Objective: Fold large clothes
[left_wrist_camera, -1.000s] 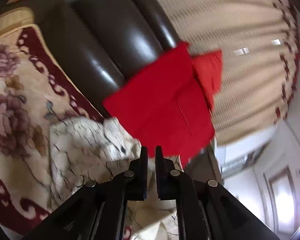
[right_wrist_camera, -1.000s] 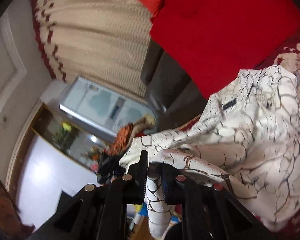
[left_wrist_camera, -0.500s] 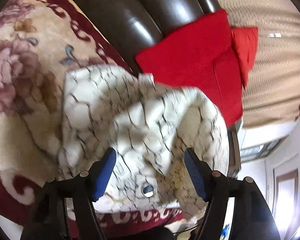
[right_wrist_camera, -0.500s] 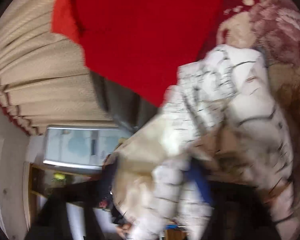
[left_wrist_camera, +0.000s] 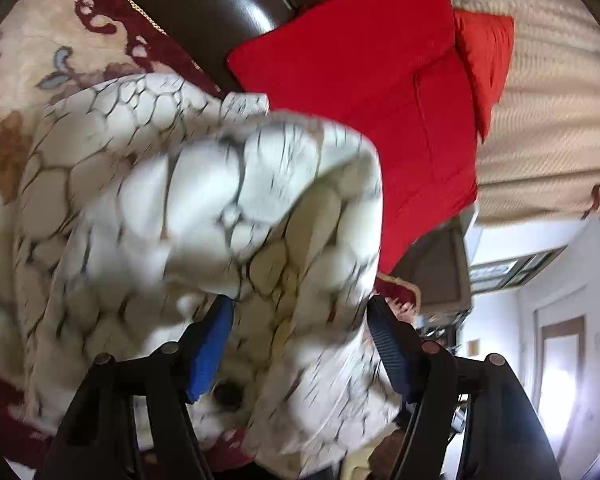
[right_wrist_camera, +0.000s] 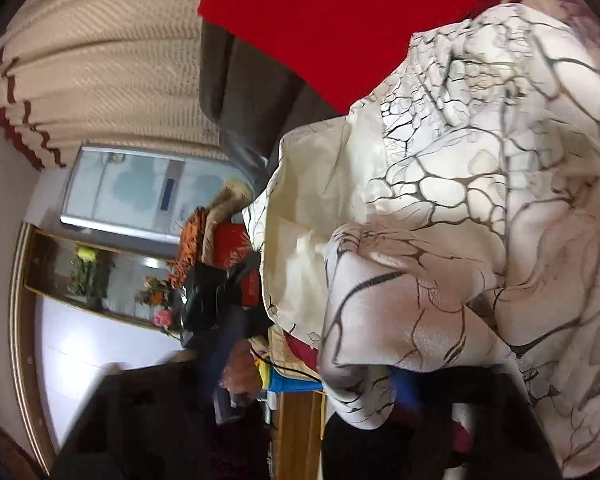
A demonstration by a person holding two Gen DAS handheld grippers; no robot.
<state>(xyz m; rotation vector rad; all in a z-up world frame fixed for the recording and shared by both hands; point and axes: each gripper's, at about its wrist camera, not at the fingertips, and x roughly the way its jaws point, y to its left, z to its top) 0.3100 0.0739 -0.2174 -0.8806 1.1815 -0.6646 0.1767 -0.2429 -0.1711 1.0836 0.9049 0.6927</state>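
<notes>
A white garment with a dark crackle print [left_wrist_camera: 172,208] lies bunched on a floral sofa cover [left_wrist_camera: 40,52]. My left gripper [left_wrist_camera: 300,320] is open, its blue-padded fingers [left_wrist_camera: 210,344] spread wide with cloth billowing between and over them. In the right wrist view the same garment [right_wrist_camera: 459,208] fills the right half and drapes over my right gripper [right_wrist_camera: 359,396]. Its fingers are mostly hidden and blurred, with only a blue pad showing under the fold, so I cannot tell how its jaws stand.
A large red cushion [left_wrist_camera: 371,92] leans on the dark leather sofa back [left_wrist_camera: 236,4], with a smaller orange-red one [left_wrist_camera: 483,56] behind. Beige curtains [right_wrist_camera: 108,64] hang beyond. A cabinet with flowers [right_wrist_camera: 88,272] and clutter stands past the sofa end.
My left gripper was shut a second ago and has opened wide, and the garment has dropped into a heap in front of it. The right gripper swung around with cloth draped over it.
</notes>
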